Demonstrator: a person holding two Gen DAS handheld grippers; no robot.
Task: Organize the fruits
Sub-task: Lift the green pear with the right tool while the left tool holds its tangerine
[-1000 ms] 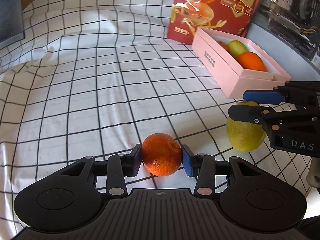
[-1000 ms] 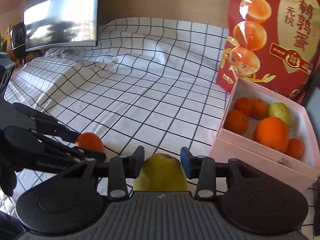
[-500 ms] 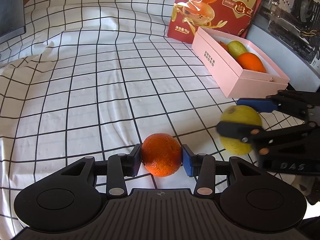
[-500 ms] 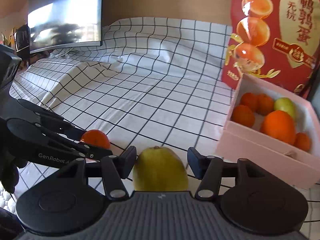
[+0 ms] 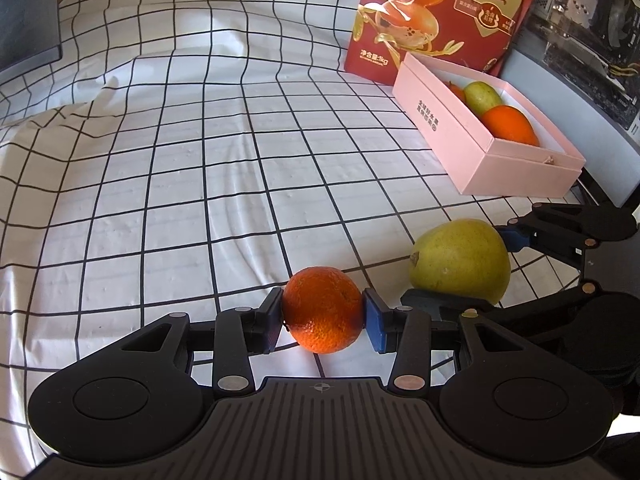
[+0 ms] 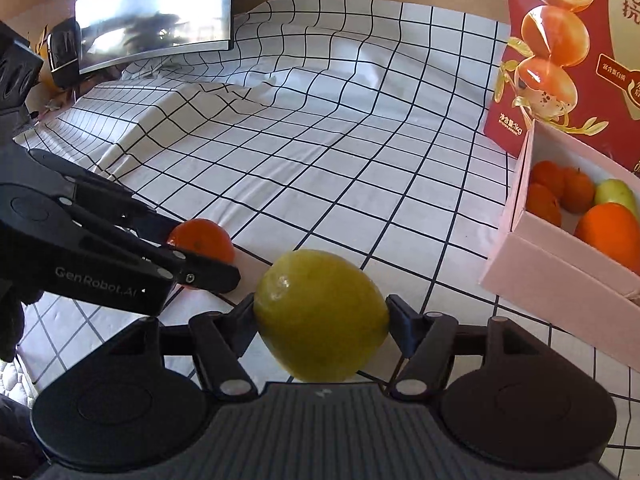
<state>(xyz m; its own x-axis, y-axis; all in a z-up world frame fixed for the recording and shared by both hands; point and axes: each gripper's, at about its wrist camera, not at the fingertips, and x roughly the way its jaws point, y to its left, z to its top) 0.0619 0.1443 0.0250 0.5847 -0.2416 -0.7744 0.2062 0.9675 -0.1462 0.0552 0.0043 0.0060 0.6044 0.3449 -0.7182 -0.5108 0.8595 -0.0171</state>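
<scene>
Your left claw (image 5: 323,315) is clamped on the small orange (image 5: 322,309), one pad pressing each side, and the fruit sits just above the checkered cloth (image 5: 200,184) with its shadow right under it. From the right wrist cam you can see that same orange (image 6: 202,240) poking out past the left claw's fingers (image 6: 188,270), low on the left side.

Your right claw (image 6: 322,314) has the green pear (image 6: 322,314) gripped between its two fingers, and the pear fills the gap completely. In the left wrist cam the pear (image 5: 460,266) shows up just to the right of the orange, near it but not touching, with the right claw (image 5: 480,270) wrapped around it, one finger above and one below from that angle. Can't really tell if the pear is off the cloth or brushing it.

The pink box (image 5: 472,148) is further back on the right, open on top. It already has fruit in it: a big orange (image 6: 612,232), a green pear (image 6: 616,196) behind that, and a few small oranges (image 6: 560,188) at the far end. Both claws are well short of the box.

A red bag (image 5: 436,16) with egg pictures stands upright right behind the box. A monitor (image 6: 152,12) sits at the far left edge of the cloth, seen from the right wrist cam.
</scene>
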